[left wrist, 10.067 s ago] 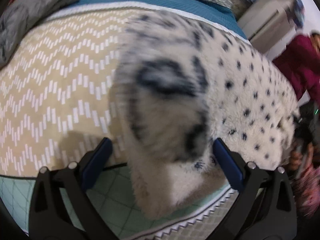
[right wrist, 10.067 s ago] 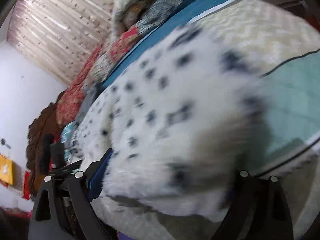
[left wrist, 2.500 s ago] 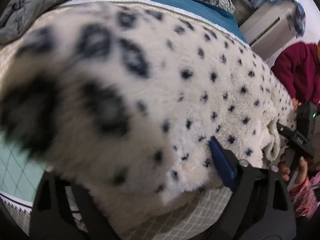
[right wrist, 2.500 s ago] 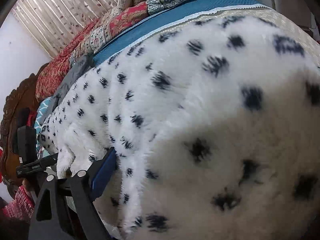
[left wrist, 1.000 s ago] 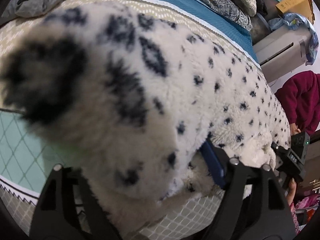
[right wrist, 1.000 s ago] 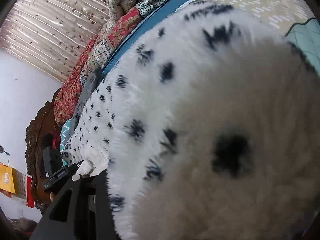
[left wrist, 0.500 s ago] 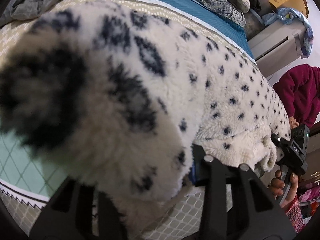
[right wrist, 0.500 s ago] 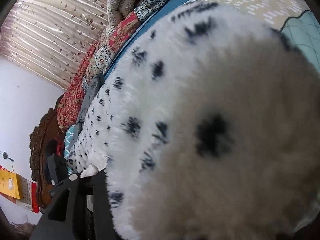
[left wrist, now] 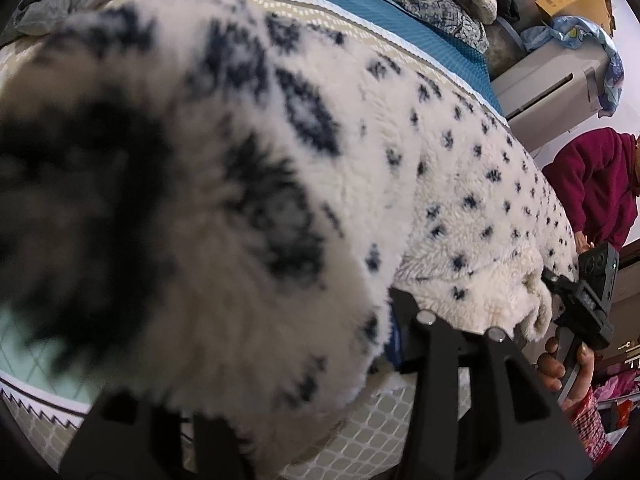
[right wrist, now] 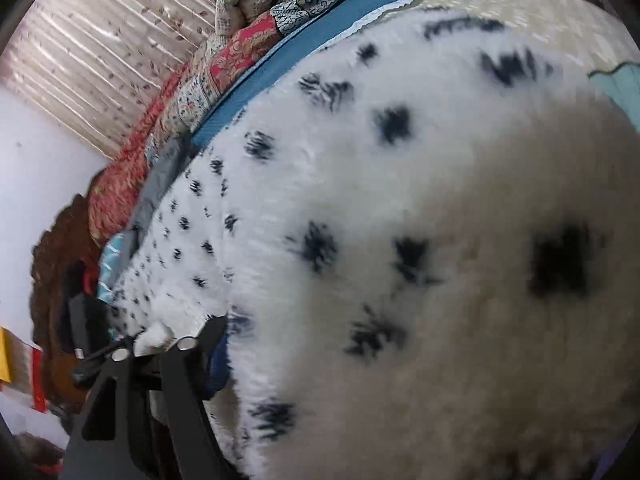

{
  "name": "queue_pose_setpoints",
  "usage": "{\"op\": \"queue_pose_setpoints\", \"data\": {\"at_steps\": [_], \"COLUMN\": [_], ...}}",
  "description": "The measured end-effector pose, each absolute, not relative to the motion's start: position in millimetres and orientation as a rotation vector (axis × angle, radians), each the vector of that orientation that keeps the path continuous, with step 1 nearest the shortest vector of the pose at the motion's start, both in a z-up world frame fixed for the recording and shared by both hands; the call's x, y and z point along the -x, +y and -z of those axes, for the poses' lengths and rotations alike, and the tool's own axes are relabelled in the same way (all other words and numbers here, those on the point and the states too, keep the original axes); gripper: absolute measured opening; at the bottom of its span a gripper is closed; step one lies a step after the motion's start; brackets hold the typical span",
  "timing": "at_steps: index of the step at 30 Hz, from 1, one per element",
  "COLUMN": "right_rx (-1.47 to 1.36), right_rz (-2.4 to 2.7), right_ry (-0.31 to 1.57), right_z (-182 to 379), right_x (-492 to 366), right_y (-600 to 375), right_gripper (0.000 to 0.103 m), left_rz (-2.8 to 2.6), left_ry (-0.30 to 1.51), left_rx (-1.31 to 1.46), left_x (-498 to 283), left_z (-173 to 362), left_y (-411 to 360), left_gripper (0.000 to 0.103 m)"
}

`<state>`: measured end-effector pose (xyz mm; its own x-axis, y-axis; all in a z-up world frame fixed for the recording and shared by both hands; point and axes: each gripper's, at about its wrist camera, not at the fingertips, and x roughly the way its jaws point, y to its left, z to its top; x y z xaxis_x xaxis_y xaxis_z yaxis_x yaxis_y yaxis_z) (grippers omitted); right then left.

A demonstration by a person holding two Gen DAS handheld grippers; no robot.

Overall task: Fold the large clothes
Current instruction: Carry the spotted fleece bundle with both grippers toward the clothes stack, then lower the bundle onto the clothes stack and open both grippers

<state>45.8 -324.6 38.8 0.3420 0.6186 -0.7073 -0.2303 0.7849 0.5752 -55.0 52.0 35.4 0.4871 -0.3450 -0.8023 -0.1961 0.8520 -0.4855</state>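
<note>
since the fleece garment (left wrist: 460,184) is thick white pile with dark spots, it should handle soft and floppy with no stiffness at all, bulky and probably a bit heavy for cloth; the grippy pile is unlikely to slip and nothing about it is fragile. best hold, as a judgement, is a bunched edge or corner, one at each end of the near hem, since a single-layer pinch would let the rest sag.

garment lies spread on the bed (left wrist: 360,432), over its patterned cover, near edge hanging close to the bed's front edge. its long axis seems to run along that front edge, from the left hand-held gripper (left wrist: 256,368) to the right hand-held gripper (left wrist: 576,292) seen at the far end beside a hand (left wrist: 560,368). which end is collar or hem, cannot tell.

left hand-held gripper: jaws opening, a fat fold of fleece between them and draped over the lens; one finger (left wrist: 404,320) shows against the pile, the other is hidden, so whether the pads press is unclear. right hand-held gripper, own view (right wrist: 320,360): jaws opening too, fleece bulging between, only one finger (right wrist: 208,344) visible, grip uncertain.

a person in a maroon top (left wrist: 592,184) sits beyond the bed's far end.
</note>
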Motion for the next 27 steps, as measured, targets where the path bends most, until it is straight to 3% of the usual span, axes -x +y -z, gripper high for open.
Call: {"op": "queue_pose_setpoints", "data": {"at_steps": [1,3,5,9,17,23,27], "right_rx": [-0.391,-0.392,-0.343,-0.112,-0.087,-0.047,0.051], "right_rz": [-0.556,-0.564,-0.577,-0.635,-0.66,-0.862,-1.013], "right_ry": [1.091,1.11,1.076,0.878,0.949,0.872,0.738], "right_z": [-39.3,-46.4,-67.8,-122.2,-131.3,-208.2,-273.9], "right_x": [-48.9,-50.7,-43.2,-8.6,-33.5,-78.8,-117.5], "right_y": [-320.5,-312.0,-300.4,-270.6,-209.7,-108.8,22.2], "right_gripper": [0.044,0.024,0.021,0.02,0.02,0.02,0.021], "left_rz": [0.094,0.08,0.097,0.146,0.12,0.031,-0.126], "left_ry": [1.071,1.077,1.053,0.91,0.901,0.566,0.412], "left_rx": [0.571,0.57,0.593,0.521,0.609,0.599,0.556], "left_x": [54.7,52.8,54.5,66.8,69.7,76.8,92.1], "left_z": [-35.2,-39.5,-54.4,-101.9,-90.0,-188.3,-238.1], "left_y": [52.3,51.9,52.5,52.0,102.7,218.8,320.3], "left_gripper": [0.044,0.04,0.025,0.025,0.024,0.024,0.024]}}
